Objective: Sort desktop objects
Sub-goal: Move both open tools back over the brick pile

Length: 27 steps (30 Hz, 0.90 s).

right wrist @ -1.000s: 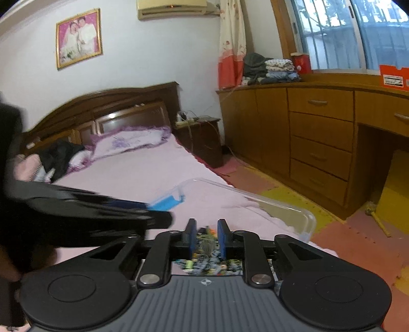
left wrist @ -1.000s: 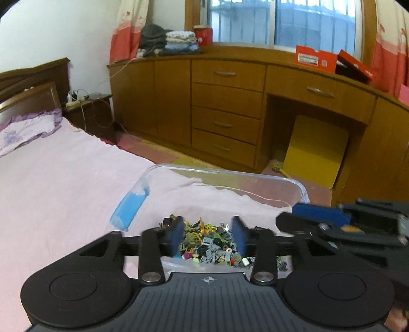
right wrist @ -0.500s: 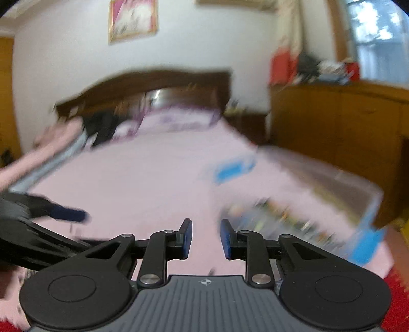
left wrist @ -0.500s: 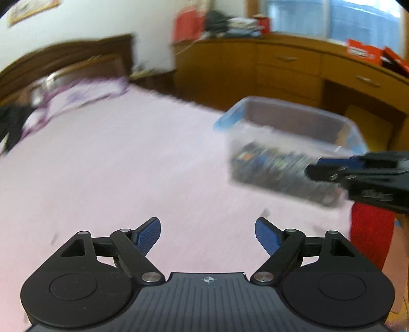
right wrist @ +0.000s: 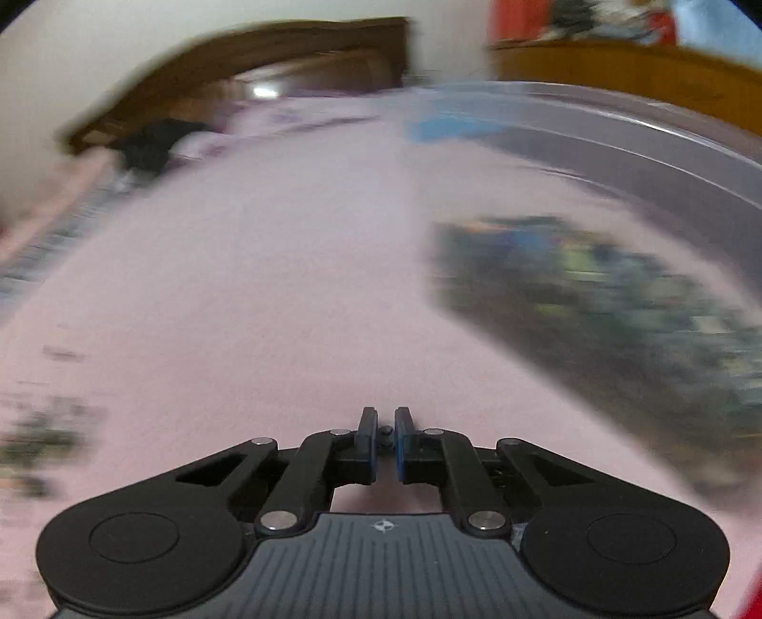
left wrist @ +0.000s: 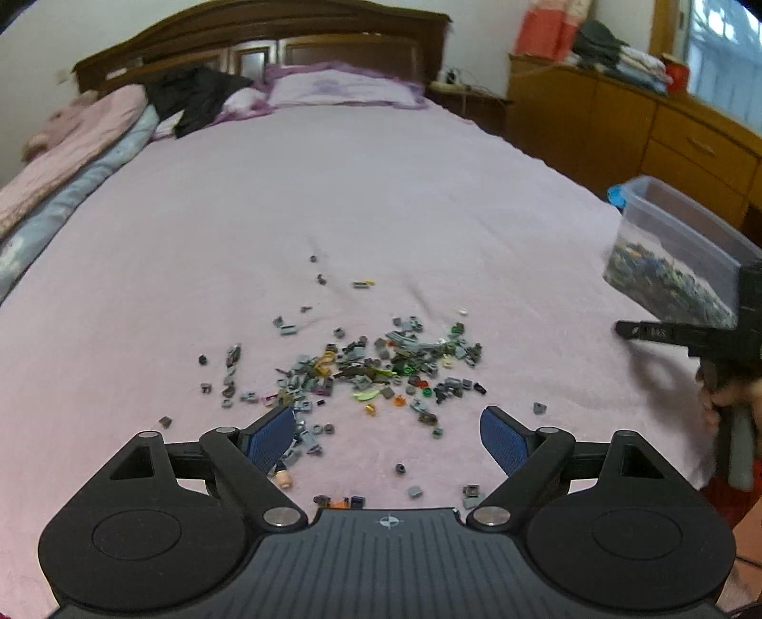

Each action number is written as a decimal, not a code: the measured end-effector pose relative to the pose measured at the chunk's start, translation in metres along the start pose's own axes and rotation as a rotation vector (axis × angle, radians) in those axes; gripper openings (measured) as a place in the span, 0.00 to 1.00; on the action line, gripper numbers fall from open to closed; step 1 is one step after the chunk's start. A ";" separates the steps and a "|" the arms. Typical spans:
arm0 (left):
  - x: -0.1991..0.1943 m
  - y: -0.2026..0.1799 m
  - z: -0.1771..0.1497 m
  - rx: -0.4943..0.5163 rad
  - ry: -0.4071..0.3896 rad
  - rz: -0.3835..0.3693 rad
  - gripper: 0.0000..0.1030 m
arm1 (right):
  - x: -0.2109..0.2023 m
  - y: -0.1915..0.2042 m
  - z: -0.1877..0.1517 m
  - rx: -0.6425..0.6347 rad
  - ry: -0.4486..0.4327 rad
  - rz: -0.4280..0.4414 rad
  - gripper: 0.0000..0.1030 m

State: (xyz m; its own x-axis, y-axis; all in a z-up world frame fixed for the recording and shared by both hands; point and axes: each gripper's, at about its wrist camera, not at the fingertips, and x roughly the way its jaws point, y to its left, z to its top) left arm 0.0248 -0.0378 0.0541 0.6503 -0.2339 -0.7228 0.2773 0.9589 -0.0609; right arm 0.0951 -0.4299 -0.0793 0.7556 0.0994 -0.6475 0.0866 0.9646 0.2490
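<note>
Several small toy bricks (left wrist: 381,371) lie scattered on the pink bed sheet (left wrist: 333,190). My left gripper (left wrist: 386,419) hovers over the near edge of this pile, its jaws wide apart and still opening, nothing between them. A clear plastic bin (left wrist: 676,238) part-filled with bricks stands at the right. My right gripper (left wrist: 624,329) shows side-on beside the bin. In its own blurred view the right gripper (right wrist: 386,421) is low over bare sheet, jaws closing to a narrow slit with no piece I can make out. The bin (right wrist: 619,124) looms right, the pile (right wrist: 43,428) far left.
A person's hand (left wrist: 724,395) holds the right gripper's grip at the right edge. Pillows (left wrist: 333,90), folded bedding (left wrist: 71,162) and a wooden headboard (left wrist: 266,28) lie at the far end. A wooden dresser (left wrist: 643,124) runs along the right beyond the bed.
The left gripper swung left from above the bin to over the scattered bricks and opened wide. The right gripper left the bin, sank toward the sheet, and its jaws narrowed.
</note>
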 end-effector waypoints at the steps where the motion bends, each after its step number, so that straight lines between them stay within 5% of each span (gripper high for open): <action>1: -0.001 -0.001 -0.001 -0.005 0.000 -0.002 0.83 | -0.007 0.013 0.000 -0.045 0.025 0.113 0.11; 2: -0.002 -0.002 -0.002 -0.007 0.002 -0.004 0.83 | -0.015 0.026 -0.001 -0.091 0.034 0.176 0.14; 3: -0.002 -0.002 -0.002 -0.007 0.000 -0.005 0.83 | -0.026 0.035 -0.001 -0.123 0.014 0.204 0.29; 4: -0.001 -0.003 -0.005 -0.006 0.000 -0.008 0.83 | -0.039 0.040 0.000 -0.144 -0.025 0.202 0.52; 6: 0.002 -0.004 -0.011 -0.007 0.001 -0.013 0.83 | -0.060 0.041 0.005 -0.174 -0.120 0.132 0.68; 12: 0.010 0.001 -0.021 -0.057 0.011 -0.021 0.83 | -0.098 0.023 0.047 -0.405 -0.330 -0.189 0.71; 15: 0.012 0.005 -0.025 -0.079 0.024 -0.014 0.83 | -0.096 0.016 0.071 -0.554 -0.363 -0.314 0.76; 22: 0.002 0.017 -0.031 -0.111 0.015 0.020 0.84 | -0.013 0.014 0.090 -0.784 -0.014 -0.196 0.79; 25: -0.002 0.026 -0.035 -0.131 0.020 0.040 0.85 | 0.021 0.027 0.075 -0.983 0.025 -0.293 0.83; 27: -0.005 0.034 -0.038 -0.158 0.022 0.050 0.86 | 0.035 0.029 0.070 -1.081 -0.002 -0.354 0.74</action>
State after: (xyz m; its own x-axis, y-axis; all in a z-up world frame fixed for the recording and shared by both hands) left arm 0.0038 0.0020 0.0296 0.6442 -0.1834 -0.7426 0.1293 0.9830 -0.1306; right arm 0.1696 -0.4160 -0.0441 0.8015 -0.2197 -0.5562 -0.3093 0.6437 -0.7000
